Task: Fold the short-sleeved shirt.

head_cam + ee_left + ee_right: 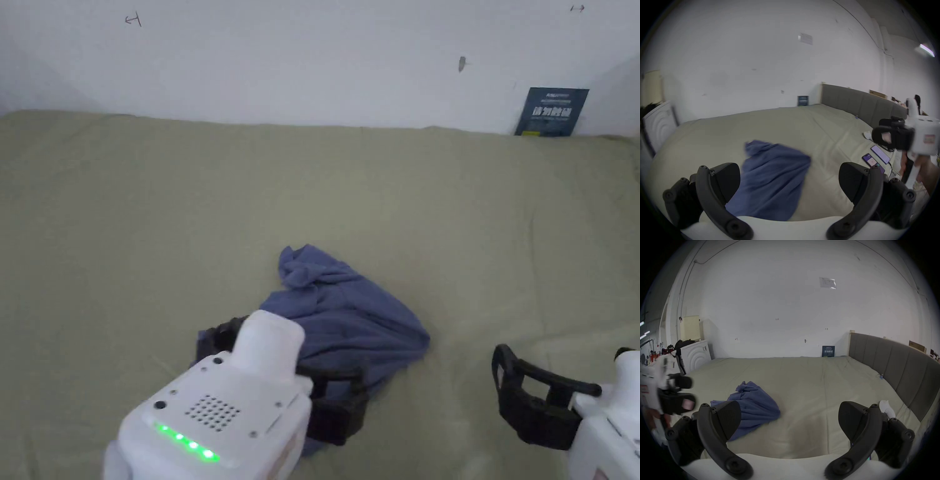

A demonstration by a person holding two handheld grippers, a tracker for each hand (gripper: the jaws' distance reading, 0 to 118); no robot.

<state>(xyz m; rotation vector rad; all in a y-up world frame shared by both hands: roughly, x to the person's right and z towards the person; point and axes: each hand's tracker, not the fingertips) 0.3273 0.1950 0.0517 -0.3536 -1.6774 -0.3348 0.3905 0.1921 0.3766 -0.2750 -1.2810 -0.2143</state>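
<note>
Short-sleeved shirt of soft blue knit cloth (350,319) lies in a crumpled heap on the pale olive bed sheet (437,206), near the front edge of the bed and well apart from the white wall (312,62). Its far end is bunched into a twisted knot, while the nearer part spreads out in loose, rounded folds. The sheet is matte and mostly smooth, with faint creases.

A grey padded headboard (893,363) with upright seams runs along one side of the bed. A small dark blue card (552,111) leans against the wall at the sheet's far edge. Two phones with lit screens (875,155) lie side by side on the sheet near that headboard side, and a white sock-like piece of cloth (886,408) rests by the headboard.

The white-bodied left gripper (275,369), with black curved jaws, hovers over the near edge of the shirt; its jaws stand wide apart, with cloth seen between them but not pinched. The right gripper (512,381) is held low over bare sheet to the right of the shirt, jaws likewise spread wide and holding nothing.
</note>
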